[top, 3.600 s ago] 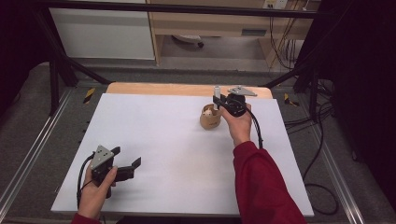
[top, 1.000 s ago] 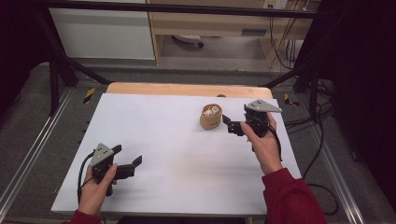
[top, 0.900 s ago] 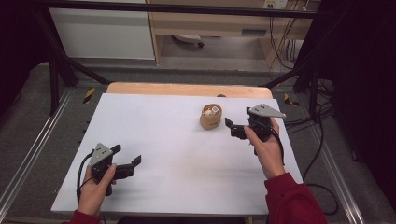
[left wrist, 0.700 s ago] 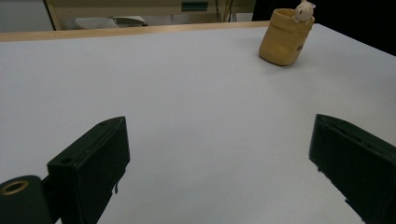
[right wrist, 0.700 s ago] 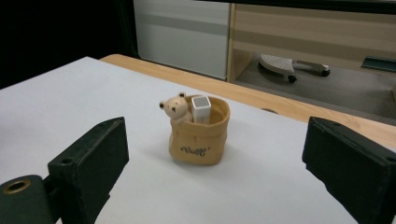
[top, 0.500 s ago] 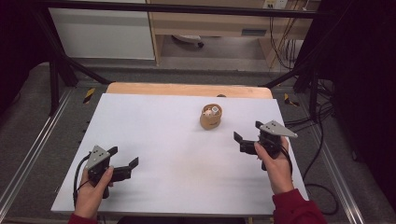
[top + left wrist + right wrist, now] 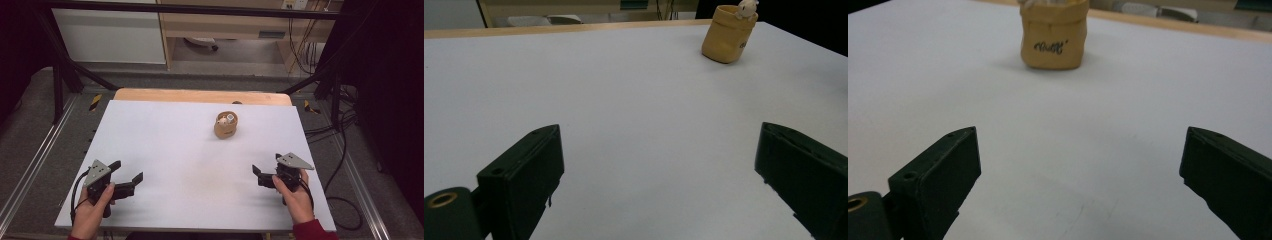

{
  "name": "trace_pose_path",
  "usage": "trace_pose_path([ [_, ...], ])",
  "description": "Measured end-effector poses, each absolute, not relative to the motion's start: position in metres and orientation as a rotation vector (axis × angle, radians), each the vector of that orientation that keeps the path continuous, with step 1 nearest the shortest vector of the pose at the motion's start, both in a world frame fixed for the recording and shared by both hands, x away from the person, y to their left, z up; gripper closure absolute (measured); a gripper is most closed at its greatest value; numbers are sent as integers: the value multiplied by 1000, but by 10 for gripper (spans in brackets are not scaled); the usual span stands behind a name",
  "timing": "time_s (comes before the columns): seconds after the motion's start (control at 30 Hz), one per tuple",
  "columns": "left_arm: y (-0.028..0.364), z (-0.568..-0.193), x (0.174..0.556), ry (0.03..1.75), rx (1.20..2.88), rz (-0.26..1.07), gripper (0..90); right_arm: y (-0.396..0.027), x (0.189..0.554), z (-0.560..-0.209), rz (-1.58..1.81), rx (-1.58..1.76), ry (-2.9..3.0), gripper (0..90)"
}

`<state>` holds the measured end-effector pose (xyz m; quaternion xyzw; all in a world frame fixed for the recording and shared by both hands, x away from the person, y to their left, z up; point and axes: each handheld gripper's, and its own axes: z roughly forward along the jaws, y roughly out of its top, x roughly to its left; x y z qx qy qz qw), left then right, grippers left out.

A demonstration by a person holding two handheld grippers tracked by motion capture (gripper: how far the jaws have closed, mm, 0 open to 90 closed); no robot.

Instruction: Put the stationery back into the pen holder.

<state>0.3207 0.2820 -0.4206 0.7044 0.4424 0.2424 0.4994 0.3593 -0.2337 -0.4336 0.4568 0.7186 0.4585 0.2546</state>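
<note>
Overhead arrangement of a white table (image 7: 175, 150) with one tan pouch (image 7: 226, 125) standing upright at about 1 o'clock from the table's centre, near the far edge. Small pale items (image 7: 226, 119) sit in its open mouth — possibly a little figure, though the views are too coarse to tell. Dark handwriting marks the side of the pouch seen in the right gripper view (image 7: 1054, 36).

The left gripper (image 7: 124, 176) rests at 8 o'clock, near the front edge, held in the left hand (image 7: 90, 212); its jaws stand wide apart with bare table between them. The right gripper (image 7: 260, 176) lies at 4 o'clock in the right hand (image 7: 295, 197) — jaws likewise spread wide, gripping nothing. Both grippers are well apart from the pouch, which sits at 1 o'clock in the left gripper view (image 7: 729, 34) and 12 o'clock in the right gripper view.
</note>
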Motion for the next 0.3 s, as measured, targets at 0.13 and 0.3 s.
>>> trace_pose_path([
  [0.13, 282, -420, 321, 1074, 1692, 589, 57, -224, 357, -446, 1193, 1213, 2080, 33],
  [0.3, 280, -420, 321, 1067, 1698, 593, 57, -217, 361, -451, 1136, 1230, 2121, 32],
])
